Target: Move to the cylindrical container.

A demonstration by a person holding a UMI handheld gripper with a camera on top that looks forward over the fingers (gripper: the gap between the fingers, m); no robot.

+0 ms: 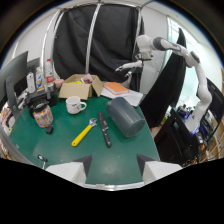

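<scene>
A dark grey cylindrical container (125, 116) lies on its side on the green table (60, 150), well beyond my fingers and a little to the right of them. My gripper (114, 165) is open, its two light fingers (80, 169) standing apart above the table's near edge with nothing between them. A yellow-handled wrench (83, 133) and a black-handled knife (104, 129) lie between the fingers and the container, left of it.
A white mug (75, 105) stands behind the wrench. An open cardboard box (80, 87), an orange book (116, 89) and white paper sit at the back. A jar of coloured candy (42, 115) and bottles (49, 74) are at the left. A white robot arm (165, 50) stands beyond the right edge.
</scene>
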